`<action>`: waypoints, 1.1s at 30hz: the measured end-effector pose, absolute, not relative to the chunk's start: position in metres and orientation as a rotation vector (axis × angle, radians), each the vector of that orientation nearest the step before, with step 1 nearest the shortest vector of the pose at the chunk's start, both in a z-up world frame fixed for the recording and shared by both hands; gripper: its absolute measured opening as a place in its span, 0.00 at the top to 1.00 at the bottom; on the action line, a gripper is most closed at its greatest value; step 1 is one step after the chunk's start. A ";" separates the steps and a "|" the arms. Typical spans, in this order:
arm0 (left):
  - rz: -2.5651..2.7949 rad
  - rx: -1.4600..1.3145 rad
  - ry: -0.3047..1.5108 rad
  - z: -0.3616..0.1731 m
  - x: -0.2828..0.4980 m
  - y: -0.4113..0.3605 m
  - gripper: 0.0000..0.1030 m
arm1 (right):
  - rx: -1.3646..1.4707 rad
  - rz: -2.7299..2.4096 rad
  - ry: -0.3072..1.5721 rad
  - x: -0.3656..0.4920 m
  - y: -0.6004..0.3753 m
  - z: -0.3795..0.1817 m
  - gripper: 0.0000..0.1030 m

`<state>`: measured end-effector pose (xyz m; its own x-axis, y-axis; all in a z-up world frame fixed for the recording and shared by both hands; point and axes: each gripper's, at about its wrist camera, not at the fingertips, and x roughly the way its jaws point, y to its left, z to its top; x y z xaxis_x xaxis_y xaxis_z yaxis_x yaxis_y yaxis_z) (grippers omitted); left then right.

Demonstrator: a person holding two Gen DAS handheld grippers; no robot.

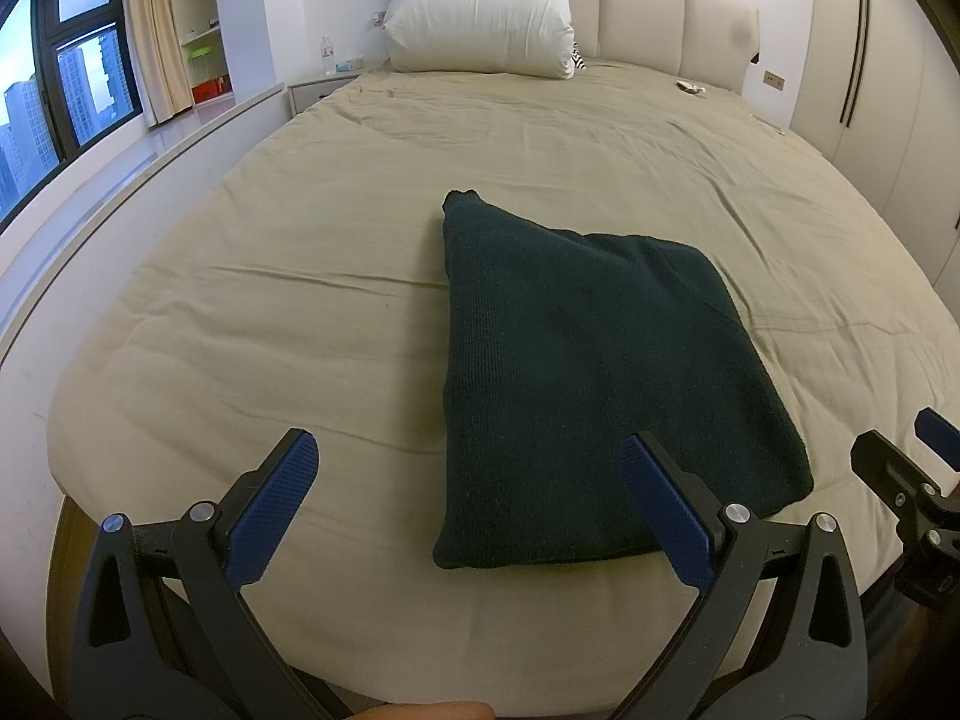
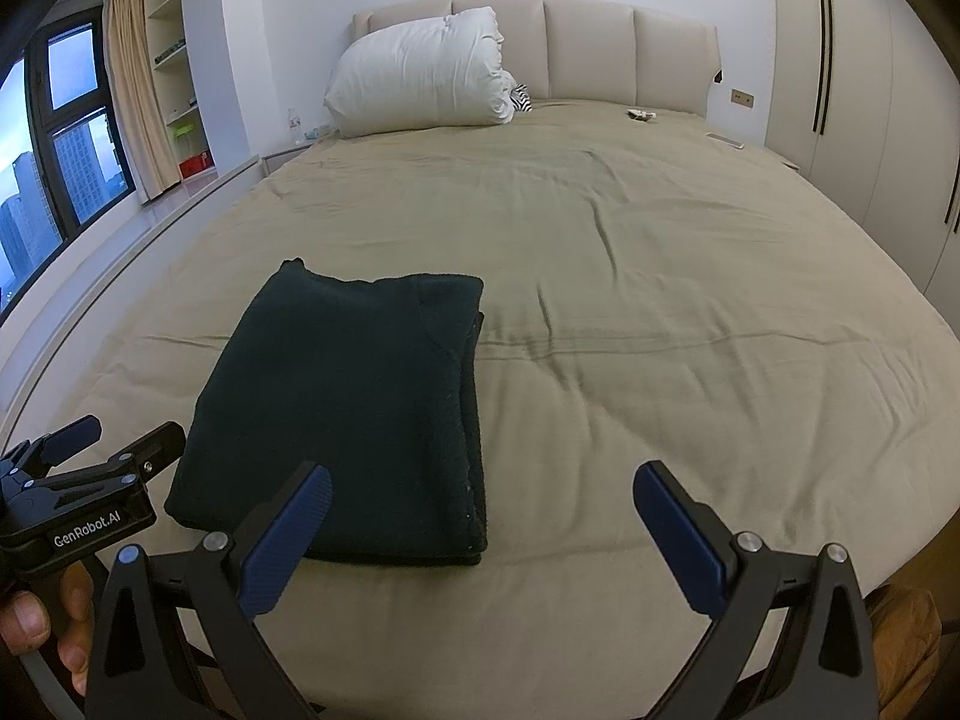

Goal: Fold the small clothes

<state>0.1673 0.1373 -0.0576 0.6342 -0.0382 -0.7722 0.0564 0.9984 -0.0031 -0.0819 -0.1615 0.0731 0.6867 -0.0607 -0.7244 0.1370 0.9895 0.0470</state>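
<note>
The left gripper [image 1: 468,498] has its blue-padded fingers [image 1: 273,510] released and spread wide, holding nothing, poised above the near edge of the bed [image 1: 240,276]. The right gripper [image 2: 483,531] is likewise released, its blue-padded fingers [image 2: 678,540] wide apart and empty, over the same near edge.

Between and just beyond the left fingers lies the dark green knitted garment [image 1: 576,360], folded into a thick rectangle on the tan bedsheet, near the foot edge of the bed and slightly toward its middle. In the left wrist view one far corner of the garment sticks up in a small point. The right wrist view shows instead the stacked layers along the garment's [image 2: 354,402] right-hand edge, and a curved seam across its top layer.

Each view catches the other gripper at its margin: the right one at the right edge of the left view, the left one [image 2: 78,480] at the left edge of the right view, where a hand [image 2: 42,630] grips its handle.

At the head of the bed a white puffy pillow [image 1: 480,15] leans on the cream padded headboard [image 1: 672,24].
</note>
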 end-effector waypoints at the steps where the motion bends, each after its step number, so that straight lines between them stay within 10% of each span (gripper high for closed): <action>1: -0.054 0.022 0.882 -0.058 0.167 0.137 0.00 | 0.100 -0.109 0.808 -0.082 -0.162 0.073 0.00; 33: -0.052 0.026 0.884 -0.060 0.168 0.138 0.00 | 0.103 -0.106 0.808 -0.082 -0.161 0.072 0.00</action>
